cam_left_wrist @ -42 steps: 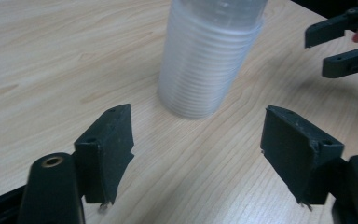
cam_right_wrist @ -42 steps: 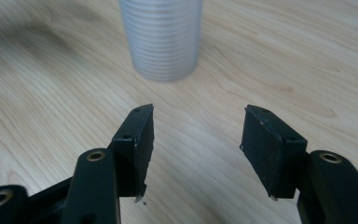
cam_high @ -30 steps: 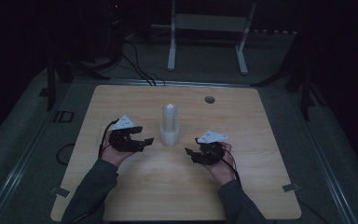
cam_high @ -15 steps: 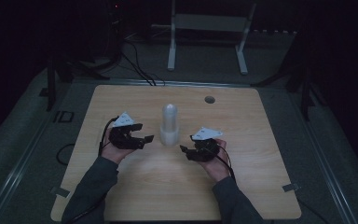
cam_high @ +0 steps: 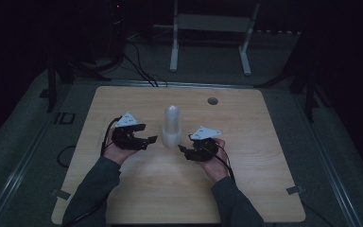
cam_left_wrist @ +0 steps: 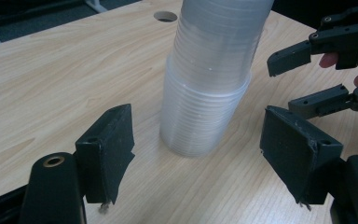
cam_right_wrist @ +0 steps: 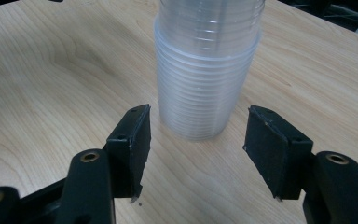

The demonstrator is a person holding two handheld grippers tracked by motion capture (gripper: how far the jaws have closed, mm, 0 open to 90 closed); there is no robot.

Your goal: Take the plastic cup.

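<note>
The stack (cam_high: 172,126) of clear cups is what could let me down here: it is tall, light and narrow, standing free on the worktop (cam_high: 246,189), so I judge that a push from one side alone would tip it or send it sliding toward the hole (cam_high: 212,100) beyond it. If my two sides close at different heights, or one arrives before the other, the upper cups could lean off the lower ones. A hard pinch could also crush the thin walls, or wedge the nested cups tighter together. If I grip too low while lifting, I might raise the whole column instead of one cup. My left gripper (cam_high: 150,140) sits just beside the stack on its left. Its jaws are spread wide and aimed at the stack's lower half, with nothing between the pads and nothing touched. My right gripper (cam_high: 183,149) sits just beside the stack on its right and a little nearer to me. Its jaws are also apart, narrower than the left pair, and the stack's base stands just ahead of the tips. They are empty too and clear of the plastic. The stack stands upright between the two grippers.
</note>
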